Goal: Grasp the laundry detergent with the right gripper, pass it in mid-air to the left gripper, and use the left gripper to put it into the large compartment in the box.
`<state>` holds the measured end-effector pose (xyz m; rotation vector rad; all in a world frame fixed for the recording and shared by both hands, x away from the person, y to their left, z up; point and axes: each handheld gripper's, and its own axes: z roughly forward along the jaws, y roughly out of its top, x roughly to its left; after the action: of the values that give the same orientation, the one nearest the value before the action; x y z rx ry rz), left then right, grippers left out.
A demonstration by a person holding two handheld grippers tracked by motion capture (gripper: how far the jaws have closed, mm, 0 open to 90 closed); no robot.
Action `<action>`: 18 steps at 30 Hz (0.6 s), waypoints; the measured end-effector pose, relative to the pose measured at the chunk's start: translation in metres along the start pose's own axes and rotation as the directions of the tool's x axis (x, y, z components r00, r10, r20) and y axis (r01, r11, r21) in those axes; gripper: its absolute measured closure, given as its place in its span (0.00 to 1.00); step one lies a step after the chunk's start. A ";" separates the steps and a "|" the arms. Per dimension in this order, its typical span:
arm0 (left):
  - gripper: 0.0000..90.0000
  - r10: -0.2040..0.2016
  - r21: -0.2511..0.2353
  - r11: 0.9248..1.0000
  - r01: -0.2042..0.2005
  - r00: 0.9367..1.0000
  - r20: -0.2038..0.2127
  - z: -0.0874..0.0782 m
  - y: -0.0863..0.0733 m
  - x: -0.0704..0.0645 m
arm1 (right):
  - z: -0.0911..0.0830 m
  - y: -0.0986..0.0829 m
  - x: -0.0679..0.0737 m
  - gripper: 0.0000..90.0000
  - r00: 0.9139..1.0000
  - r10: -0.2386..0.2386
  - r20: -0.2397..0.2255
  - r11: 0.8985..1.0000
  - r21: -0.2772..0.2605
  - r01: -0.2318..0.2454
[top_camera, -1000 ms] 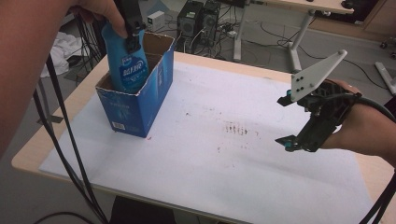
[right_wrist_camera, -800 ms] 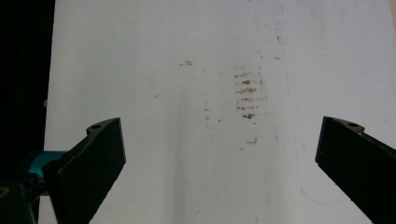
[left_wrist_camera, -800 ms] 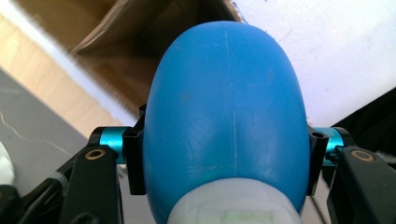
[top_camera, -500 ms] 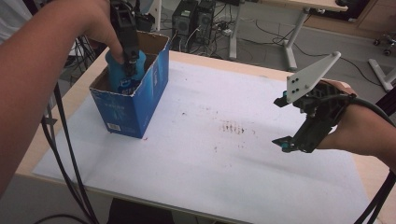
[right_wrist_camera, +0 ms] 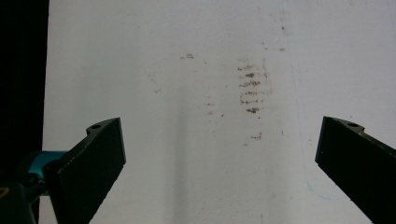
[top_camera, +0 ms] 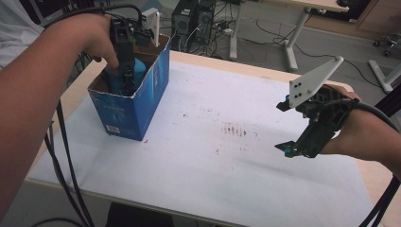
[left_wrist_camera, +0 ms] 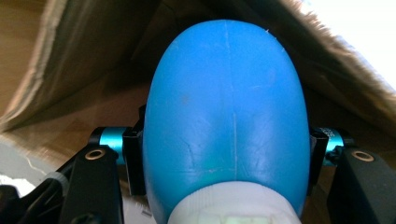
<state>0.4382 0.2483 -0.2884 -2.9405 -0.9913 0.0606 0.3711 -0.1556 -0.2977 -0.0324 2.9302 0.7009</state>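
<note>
R gripper (right_wrist_camera: 219,172) agape over stained sheet (right_wrist_camera: 187,140)

— From where is the table (top_camera: 198,156) seen?
— From above its near edge, looking forward and down.
— And the gripper views?
— The left is pressed close against a blue bottle (left_wrist_camera: 226,112) inside the box (top_camera: 142,101); the right is aimed straight down at the stain marks (right_wrist_camera: 252,88), shared with the high view.

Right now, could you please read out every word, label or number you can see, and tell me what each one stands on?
None can be read.
Box: white print and a label near its bottom corner, too small and blurred to read.
Bottle, held in the left gripper: plain blue side, no text.
Sheet: brown smudges, no writing.
</note>
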 end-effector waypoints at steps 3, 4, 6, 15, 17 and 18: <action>0.42 0.015 0.004 1.000 -0.015 1.000 0.011 0.009 0.000 0.001 | 0.001 0.000 0.000 0.01 1.000 -0.001 0.000 1.000 0.002 0.001; 0.42 0.012 -0.017 1.000 -0.012 1.000 0.016 0.010 0.000 0.002 | 0.001 0.000 0.000 0.01 1.000 0.004 0.001 1.000 0.006 -0.004; 0.42 0.010 -0.023 1.000 -0.010 1.000 0.025 0.009 0.000 0.004 | 0.002 0.000 0.000 0.01 1.000 0.003 -0.002 1.000 0.009 -0.003; 0.42 0.012 -0.019 1.000 -0.012 0.999 0.037 0.010 -0.002 0.007 | 0.007 0.002 -0.001 0.01 1.000 0.003 -0.005 1.000 0.011 -0.003; 0.41 0.007 -0.027 1.000 -0.006 0.999 0.042 0.009 -0.002 0.007 | 0.008 0.002 -0.001 0.01 1.000 0.001 -0.005 1.000 0.015 -0.001; 0.39 0.014 -0.032 0.999 -0.013 0.999 0.036 0.008 -0.002 0.006 | 0.008 0.002 -0.001 0.01 1.000 0.000 -0.007 1.000 0.013 0.001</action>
<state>0.4415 0.2536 -0.2966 -2.9860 -0.9859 0.1004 0.3724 -0.1501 -0.3036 -0.0344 2.9413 0.6828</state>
